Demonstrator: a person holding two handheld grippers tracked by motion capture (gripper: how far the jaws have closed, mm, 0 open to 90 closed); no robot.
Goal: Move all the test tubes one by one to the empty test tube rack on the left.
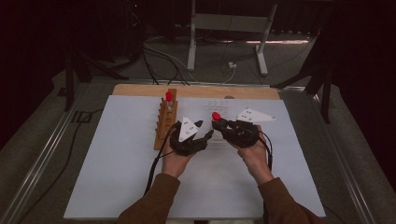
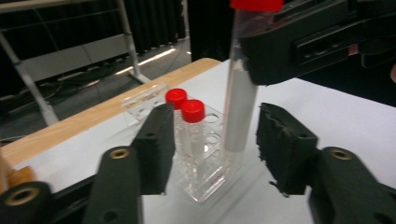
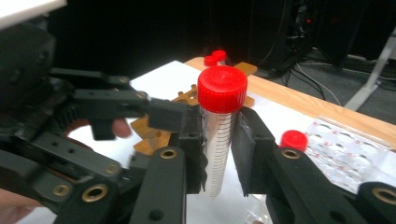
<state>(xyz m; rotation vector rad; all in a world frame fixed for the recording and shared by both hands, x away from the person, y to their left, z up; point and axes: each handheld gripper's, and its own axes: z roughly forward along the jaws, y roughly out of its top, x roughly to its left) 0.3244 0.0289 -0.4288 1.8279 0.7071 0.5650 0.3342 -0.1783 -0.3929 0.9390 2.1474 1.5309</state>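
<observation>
Right tool (image 3: 219, 149): jaws clamped on a clear tube (image 3: 218, 144) with a red cap, just below the cap; tube upright, graduation marks visible on its wall.
Tube position: held above the white desk (image 1: 126, 177), near its middle, between the two hands; its lower part hangs free over the clear rack (image 2: 205, 179).
Left tool (image 2: 212, 147): jaws part-way apart, one on each side of the tube's lower part; pads are not on the tube, a gap shows on both sides in the left gripper view.
Clear rack: stands on the desk just behind the left tool's jaws; two red-capped tubes (image 2: 192, 128) upright in it, side by side.
Wooden rack (image 1: 166, 119): on the desk left of the hands, one red-capped tube (image 1: 168, 97) at its far end.
Plastic tray (image 3: 348, 147): lies flat at the desk's far side; a red cap (image 3: 293, 139) sits by it, possibly on another tube, view too blurred to tell.
</observation>
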